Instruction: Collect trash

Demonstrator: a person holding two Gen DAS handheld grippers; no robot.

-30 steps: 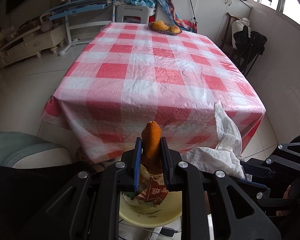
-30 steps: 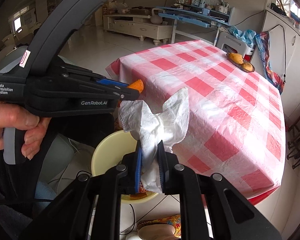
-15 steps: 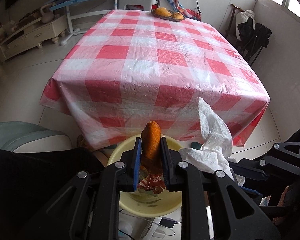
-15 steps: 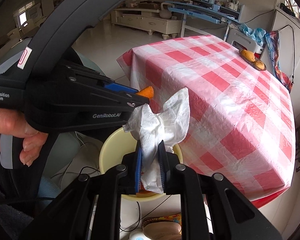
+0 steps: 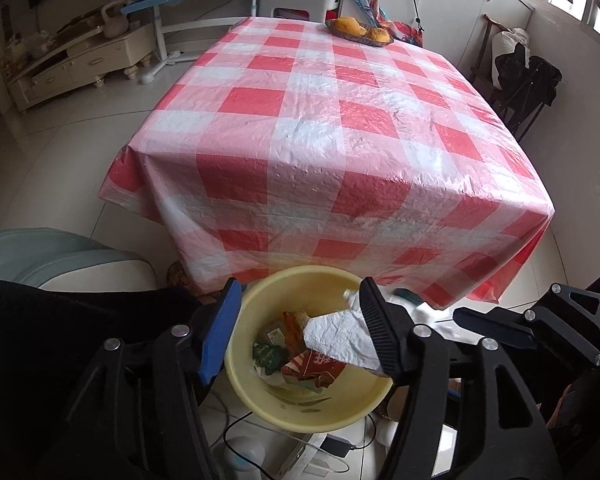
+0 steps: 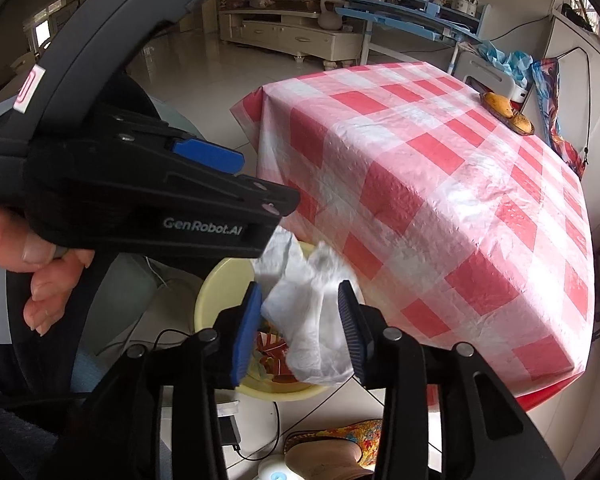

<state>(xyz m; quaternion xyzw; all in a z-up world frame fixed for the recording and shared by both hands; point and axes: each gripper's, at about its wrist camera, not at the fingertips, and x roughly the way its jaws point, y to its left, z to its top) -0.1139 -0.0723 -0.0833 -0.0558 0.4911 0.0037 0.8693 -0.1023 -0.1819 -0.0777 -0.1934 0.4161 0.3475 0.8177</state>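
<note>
Left claw (image 5: pixel 296 328) is held wide over the yellow basin (image 5: pixel 332 412); its jaws have just been opening and nothing is gripped between them. Wrappers and scraps (image 5: pixel 300 360) are seen lying in the basin, which sits on the floor at the near edge of the checked worktop (image 5: pixel 340 140). Right claw (image 6: pixel 300 320) has also just been opening: its jaws are parted, with the white tissue (image 6: pixel 312 320) loose between them, above the basin rim. Firm pad contact cannot be told. A fruit plate (image 5: pixel 360 32) is seen at the worktop's far end.
</note>
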